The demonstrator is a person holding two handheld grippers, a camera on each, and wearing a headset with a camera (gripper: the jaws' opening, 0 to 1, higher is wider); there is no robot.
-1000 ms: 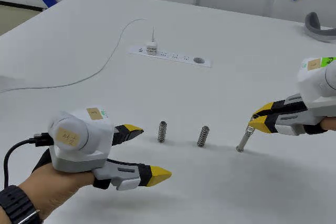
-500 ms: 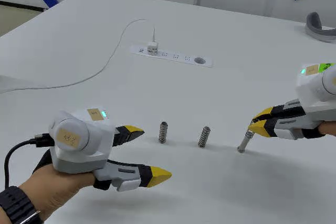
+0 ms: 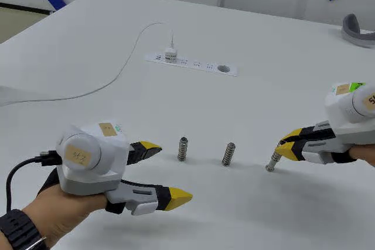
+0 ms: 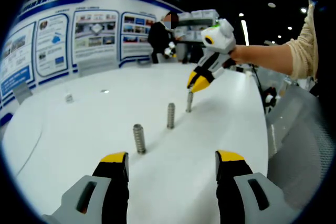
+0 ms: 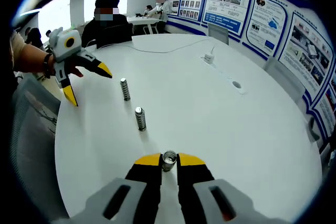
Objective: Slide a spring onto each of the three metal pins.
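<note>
Jaws of right gripper (image 3: 285, 147) pinch spring (image 5: 168, 156) on pin (image 3: 270, 167); left gripper (image 4: 172, 160) gapes wide.

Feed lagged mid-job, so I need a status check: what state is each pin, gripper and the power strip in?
Left pin: standing, spring on.
Middle pin: standing, spring on.
Right pin: standing, spring at its top.
Right gripper: shut on that spring.
Left gripper: open, empty.
Power strip: one plug in.
</note>
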